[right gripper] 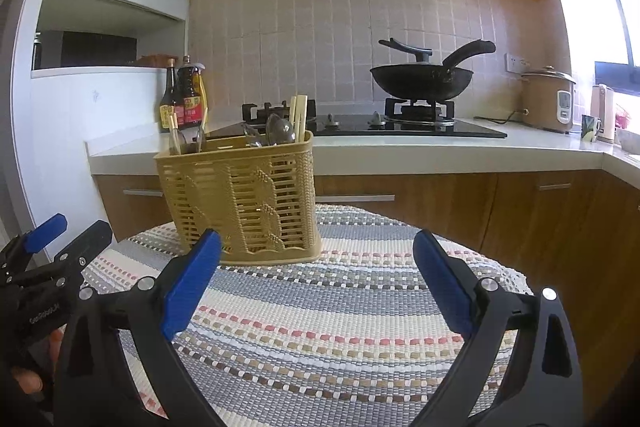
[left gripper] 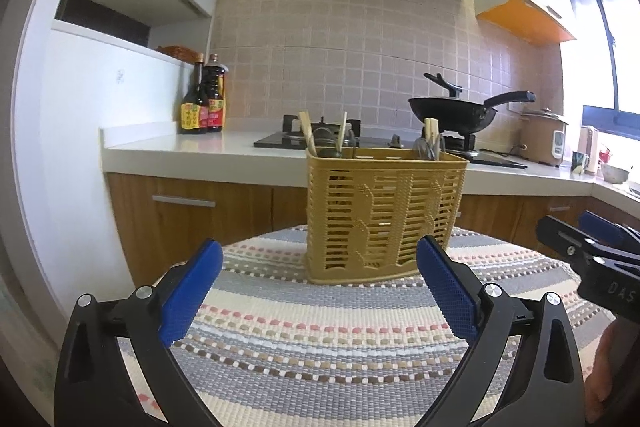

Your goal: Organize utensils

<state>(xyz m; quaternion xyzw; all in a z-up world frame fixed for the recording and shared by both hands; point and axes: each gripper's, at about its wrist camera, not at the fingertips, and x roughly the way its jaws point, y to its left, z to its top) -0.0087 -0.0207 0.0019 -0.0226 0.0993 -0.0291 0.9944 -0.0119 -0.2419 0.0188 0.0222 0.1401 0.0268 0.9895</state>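
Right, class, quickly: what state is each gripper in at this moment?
Left gripper: jaws open, holding nothing, above the striped mat.
Right gripper: jaws open, holding nothing, facing the yellow utensil basket.

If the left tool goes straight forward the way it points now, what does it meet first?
Most likely the yellow utensil basket. It stands on the striped mat directly ahead of the open left tool, with only bare mat between them. Depth is hard to judge in a fisheye view.
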